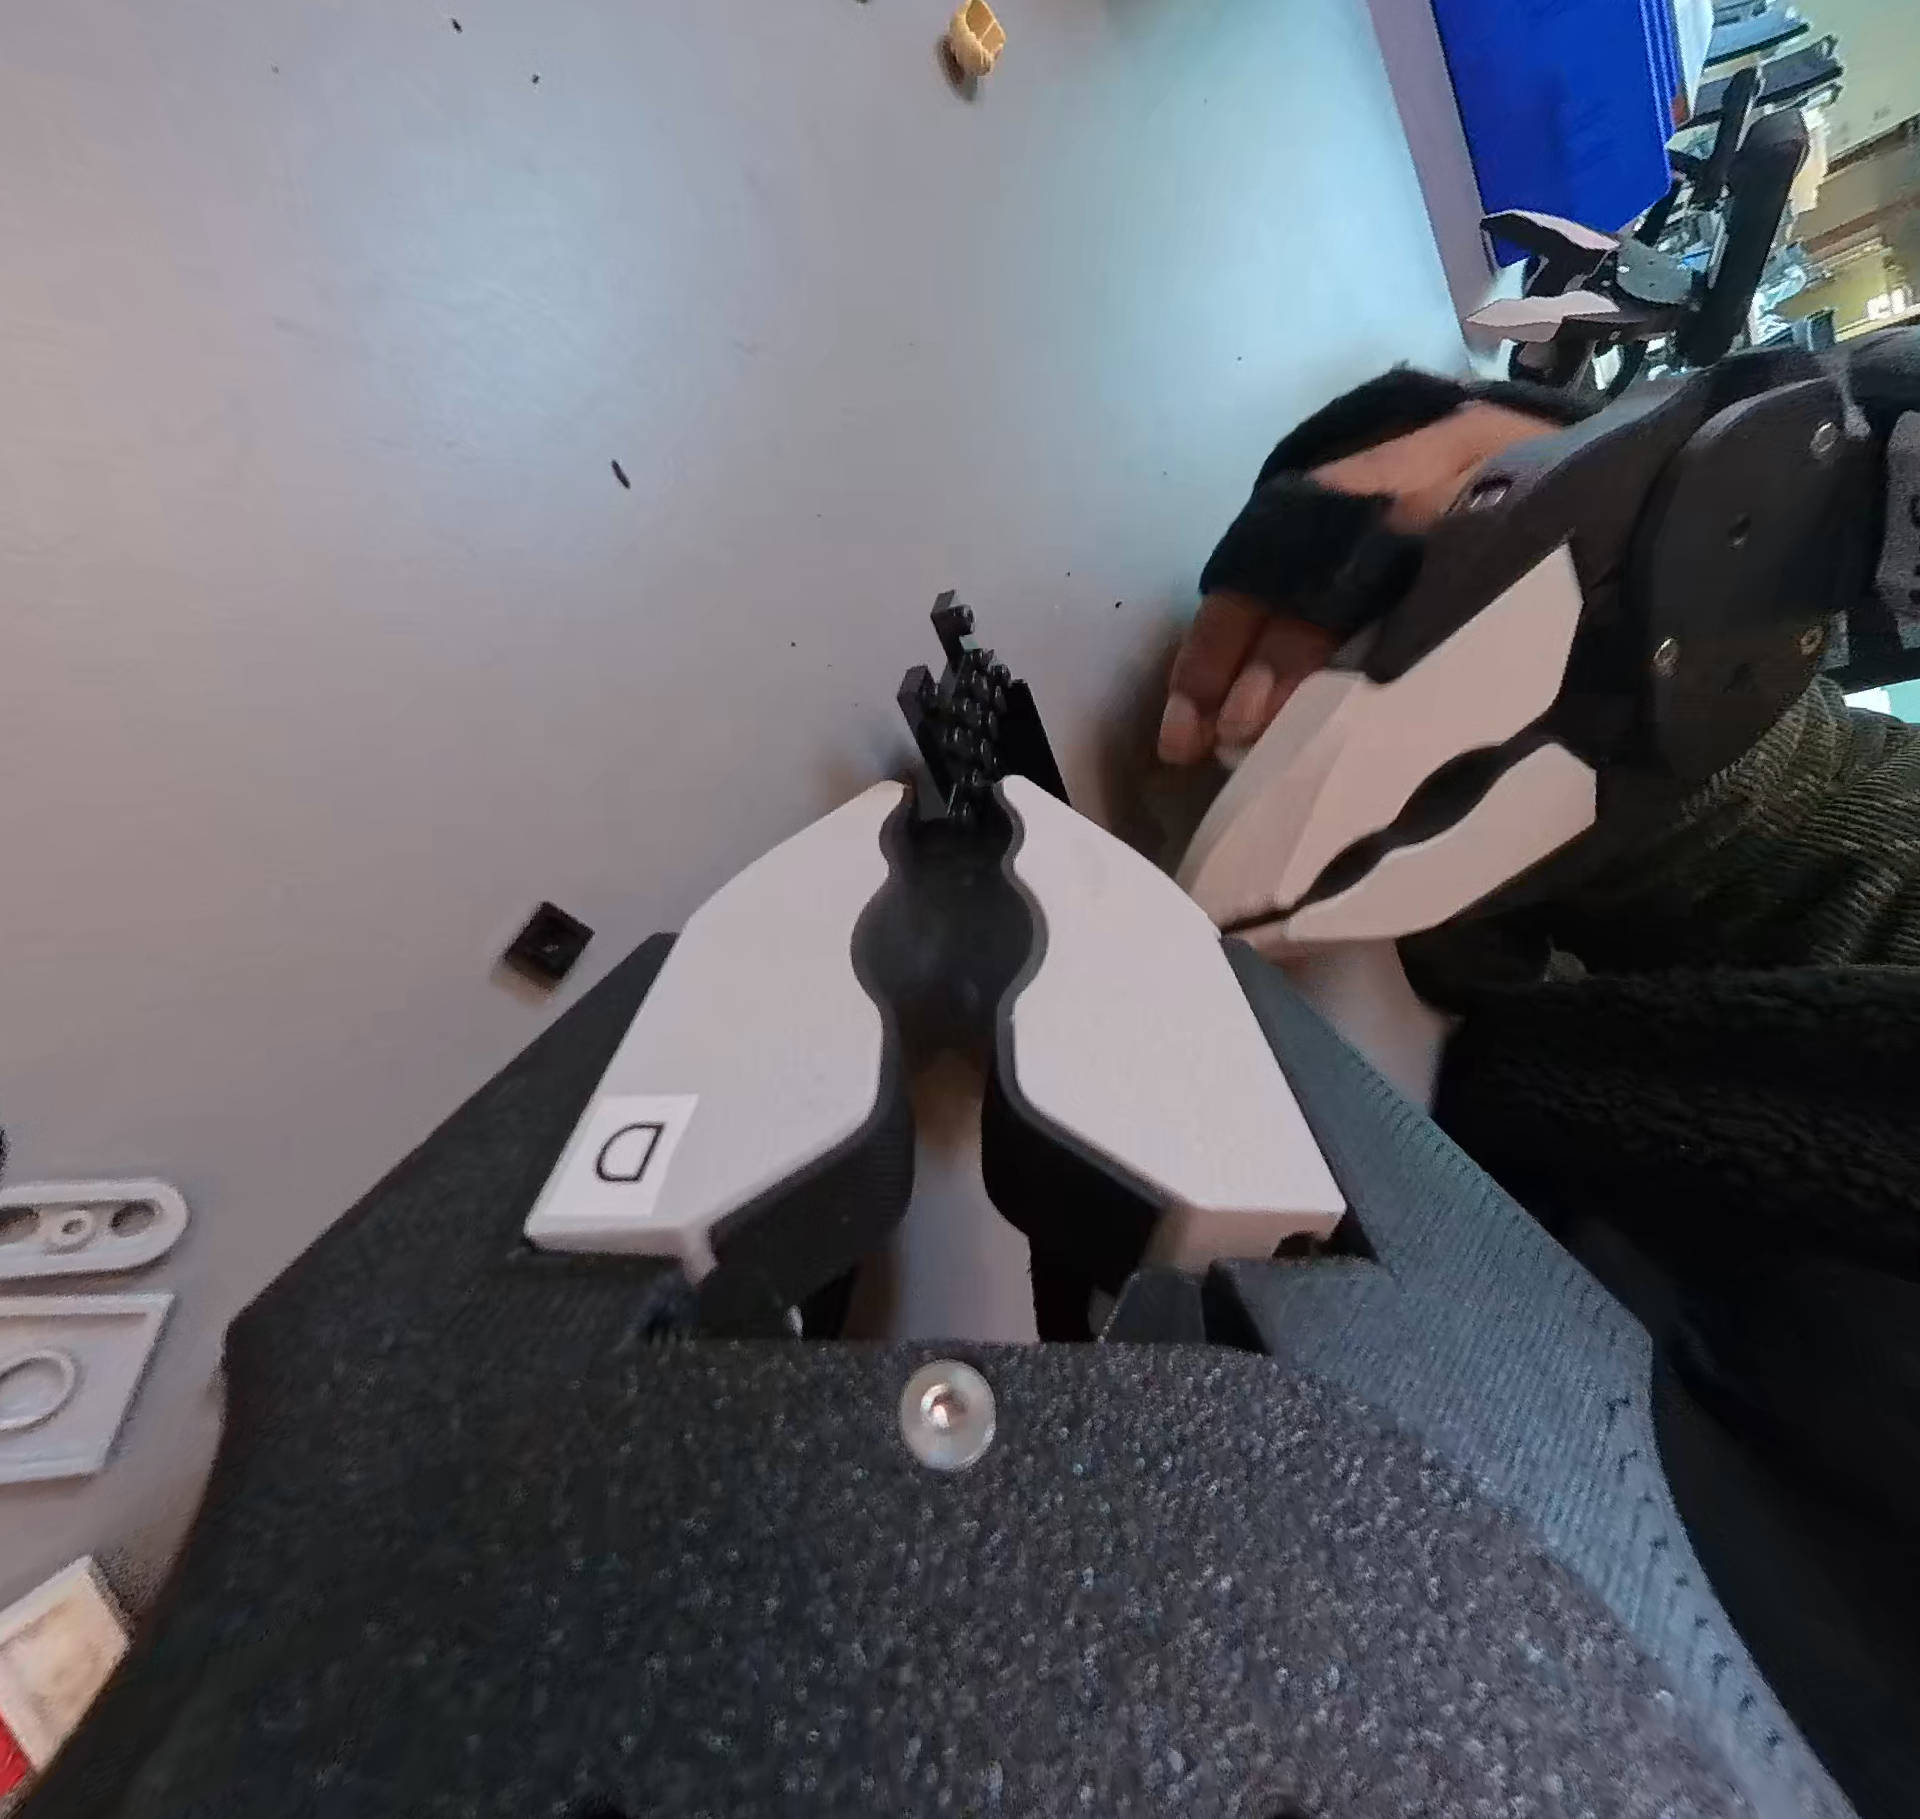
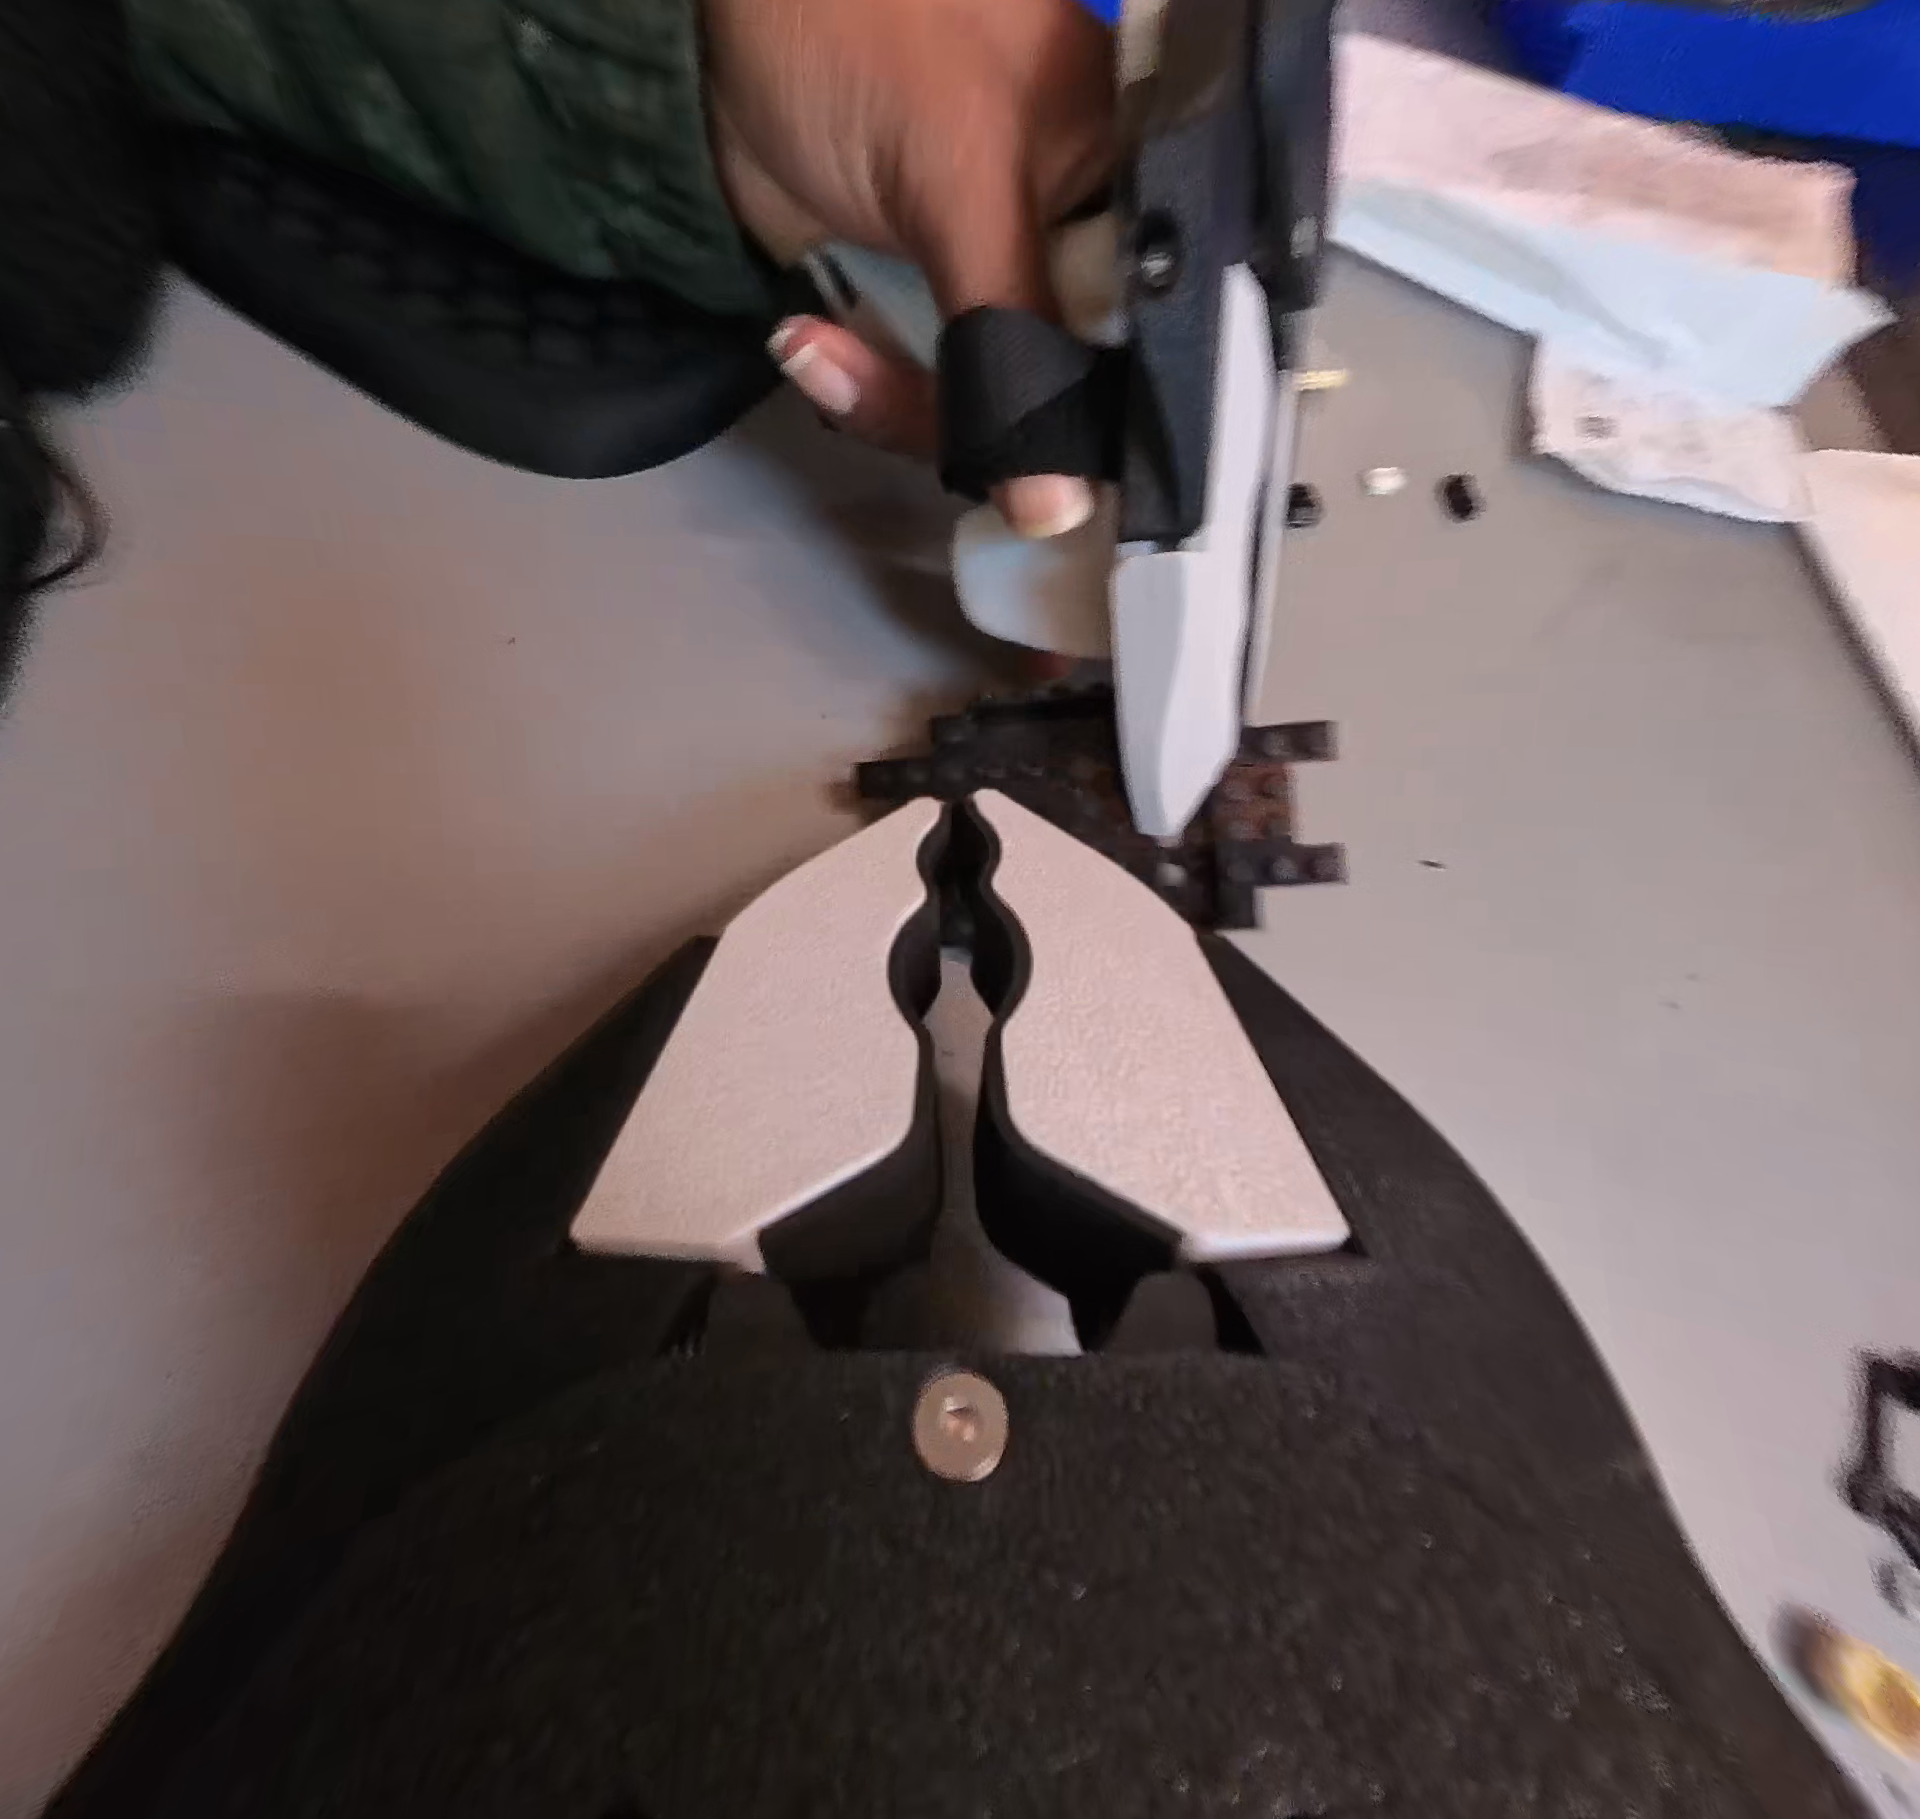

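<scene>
A: Left tongs (image 1: 954, 798) status?

B: Pinching one end of the black studded plate assembly (image 1: 971, 720). White fingertips (image 1: 868, 813) press on either side, and the rest sticks out past them.

A: Right tongs (image 2: 961, 811)?

B: Pressed together. I can't see anything between the tips. They sit right at the assembly's near edge, just beside the left tongs' tips.

A: Where is it on the worktop (image 1: 468, 419)?

B: Over the open middle, well clear of the tan piece (image 1: 975, 34) and dark parts at the far edge. There's a small black tile (image 1: 548, 943) near the left tongs. I can't tell if the assembly rests on the surface or hangs above it.

A: Any handling notes?

B: My call: it's a thin plate held by one end, so it'll lever easily. I'd keep the left pinch firm and square, and any right-side contact low and close to that pinch.
</scene>
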A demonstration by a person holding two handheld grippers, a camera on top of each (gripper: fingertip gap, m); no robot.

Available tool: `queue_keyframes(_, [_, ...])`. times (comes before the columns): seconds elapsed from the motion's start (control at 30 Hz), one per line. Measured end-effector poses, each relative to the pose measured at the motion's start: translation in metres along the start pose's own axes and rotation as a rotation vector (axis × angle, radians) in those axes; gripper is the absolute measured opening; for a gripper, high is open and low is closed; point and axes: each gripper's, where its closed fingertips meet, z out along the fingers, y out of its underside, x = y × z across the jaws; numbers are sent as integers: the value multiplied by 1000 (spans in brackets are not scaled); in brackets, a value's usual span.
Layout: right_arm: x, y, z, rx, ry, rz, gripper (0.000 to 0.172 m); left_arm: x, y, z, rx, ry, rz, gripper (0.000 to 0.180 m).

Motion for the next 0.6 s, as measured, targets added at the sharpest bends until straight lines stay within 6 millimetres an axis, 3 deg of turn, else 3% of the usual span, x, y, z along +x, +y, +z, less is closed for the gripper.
queue_keyframes(0.07, [11,7,-2,-56,60,-23,17,1,0,0,2,6,0,11])
queue_keyframes(0.23, [5,23,9,-186,29,-33,29,3,0,0,0,16,-7,10])
queue_keyframes(0.6, [4,26,12,-360,-104,76,29,-3,3,5,0,8,-55,11])
